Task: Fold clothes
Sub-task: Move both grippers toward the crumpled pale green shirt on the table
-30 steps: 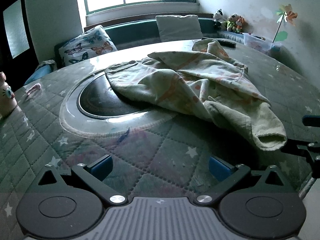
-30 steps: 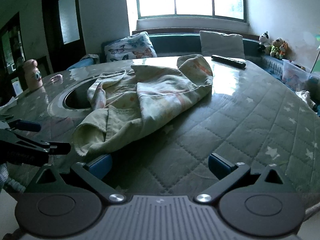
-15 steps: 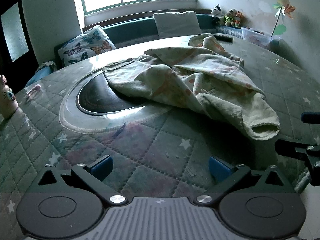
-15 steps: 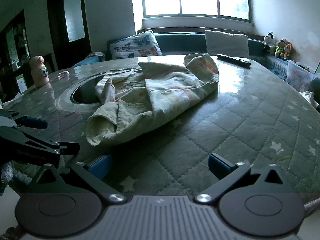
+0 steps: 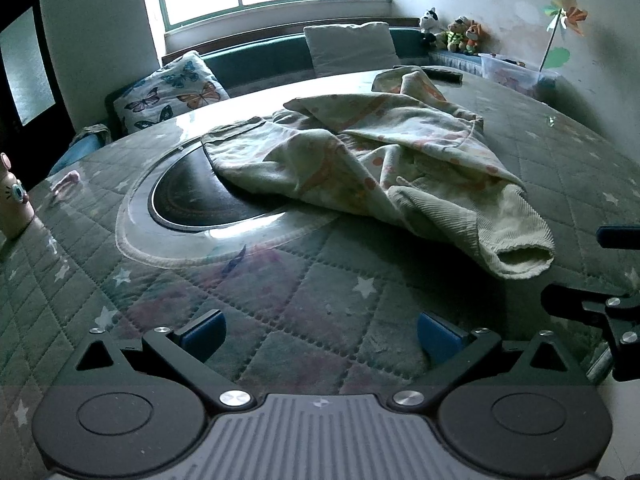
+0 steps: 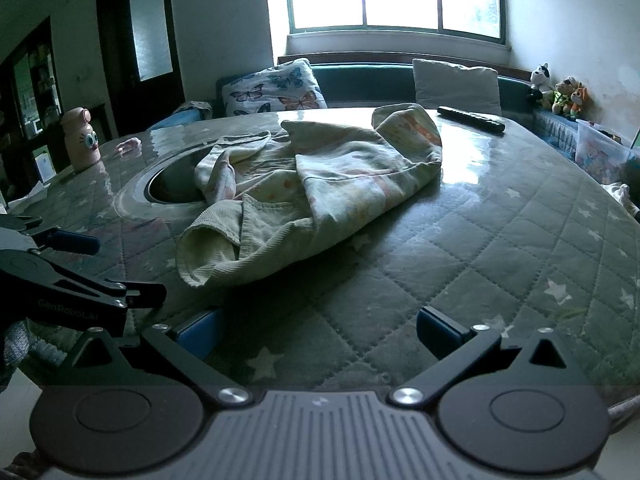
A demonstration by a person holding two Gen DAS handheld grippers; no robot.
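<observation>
Round table (image 5: 520, 152): large, covered in green quilted cloth with a diamond stitch and pale stars, under a glossy clear sheet that throws window glare; dark circular inset (image 5: 192, 200) ringed in glass at centre. Garment (image 5: 360, 160): pale cream with faded orange print, lying in a crumpled heap across the middle of the table, one edge draped over the inset, layers overlapping at odd angles, no straight folded edges or stacked panels to be seen. Ribbed cuff (image 5: 520, 256) of one sleeve: open-mouthed, pointing toward the near table edge, fabric corduroy-like and soft, likely to slump when lifted. Judged against the task: not folded as it lies; spreading flat, squaring the sleeves and folding all remaining, as far as these views settle. Left gripper (image 5: 320, 334): fingers spread wide, blue pads (image 5: 204, 330) apart, nothing between them, poised low over the near cloth, short of the garment. Right gripper (image 6: 318, 330): likewise spread and empty, just beside the cuff end, with the left gripper's black linkage visible at its left. Smaller items, all clear of the garment: butterfly-print cushion (image 6: 276, 90) and plain cushion (image 6: 456, 84) on the bench behind; pink bottle (image 6: 82, 138) with cartoon eyes at the far left edge; black remote control (image 6: 470, 118) on the far side; soft toys (image 6: 560, 90) on the ledge.
</observation>
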